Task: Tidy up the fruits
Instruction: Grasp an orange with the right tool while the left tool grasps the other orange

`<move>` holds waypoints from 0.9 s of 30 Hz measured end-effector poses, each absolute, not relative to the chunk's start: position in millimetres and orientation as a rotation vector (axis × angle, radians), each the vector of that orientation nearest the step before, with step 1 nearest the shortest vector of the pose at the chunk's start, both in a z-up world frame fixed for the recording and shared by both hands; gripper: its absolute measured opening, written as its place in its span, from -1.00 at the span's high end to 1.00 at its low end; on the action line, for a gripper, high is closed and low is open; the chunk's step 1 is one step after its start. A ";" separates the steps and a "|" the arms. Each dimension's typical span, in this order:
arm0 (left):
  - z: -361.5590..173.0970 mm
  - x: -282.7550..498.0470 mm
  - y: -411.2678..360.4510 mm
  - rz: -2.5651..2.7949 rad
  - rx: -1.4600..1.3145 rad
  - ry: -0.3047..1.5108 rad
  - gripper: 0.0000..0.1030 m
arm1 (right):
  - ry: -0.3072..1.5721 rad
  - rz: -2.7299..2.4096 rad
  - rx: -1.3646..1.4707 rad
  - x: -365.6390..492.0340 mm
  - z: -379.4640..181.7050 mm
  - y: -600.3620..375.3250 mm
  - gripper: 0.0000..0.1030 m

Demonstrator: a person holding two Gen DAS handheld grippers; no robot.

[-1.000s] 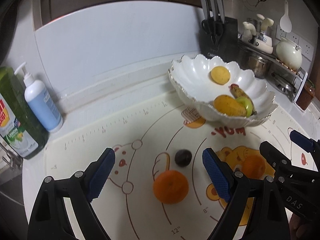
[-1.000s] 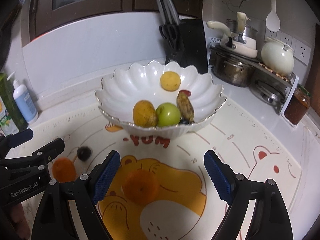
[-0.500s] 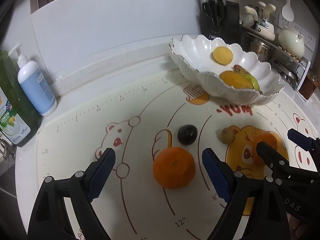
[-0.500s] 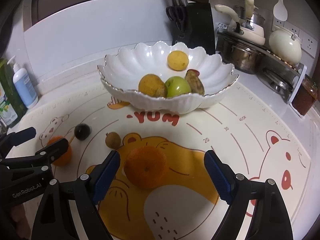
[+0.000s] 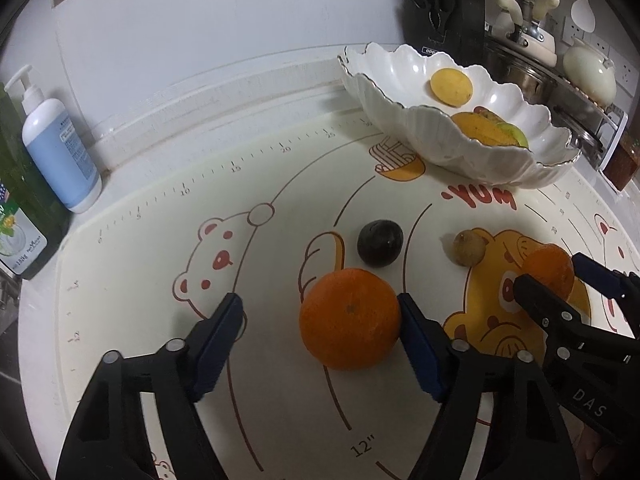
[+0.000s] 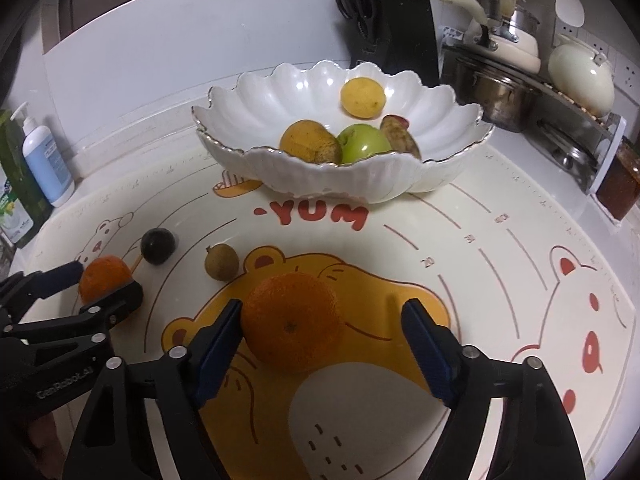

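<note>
Both tongs gaped open on the bench mat, left tongs (image 5: pixel 320 316) around 1 orange (image 5: pixel 349 318), right tongs (image 6: pixel 322 322) around another orange (image 6: pixel 293 322), bowl (image 6: pixel 280 176) far behind.

Both wrist views skim low, sharing the mat (image 5: pixel 168 248) and bowl (image 6: pixel 280 100).

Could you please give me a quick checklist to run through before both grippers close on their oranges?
1. Left gripper open, straddling the left orange: ok.
2. Left orange centred: not ok, it sits against one finger.
3. Right gripper open around the right orange: ok.
4. Right orange centred: not ok, it sits by one finger.
5. Dark fruit and brown fruit outside both grips: ok.
6. Room in the bowl: ok.
</note>
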State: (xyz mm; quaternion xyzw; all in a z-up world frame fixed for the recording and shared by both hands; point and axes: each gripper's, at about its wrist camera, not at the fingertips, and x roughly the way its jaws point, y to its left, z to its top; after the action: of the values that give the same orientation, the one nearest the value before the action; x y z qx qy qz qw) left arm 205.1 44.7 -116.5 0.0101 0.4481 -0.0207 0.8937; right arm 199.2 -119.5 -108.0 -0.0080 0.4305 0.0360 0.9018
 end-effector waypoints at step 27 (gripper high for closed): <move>-93.1 204.5 28.4 -0.102 0.021 0.873 0.17 | 0.827 0.102 0.009 194.2 -84.3 -129.8 0.09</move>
State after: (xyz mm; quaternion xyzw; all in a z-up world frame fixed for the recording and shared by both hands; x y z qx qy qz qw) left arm 204.5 28.4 -93.1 0.0100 0.4227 -0.0494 0.9049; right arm 194.2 -129.8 -84.3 0.0046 0.4017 0.0496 0.9144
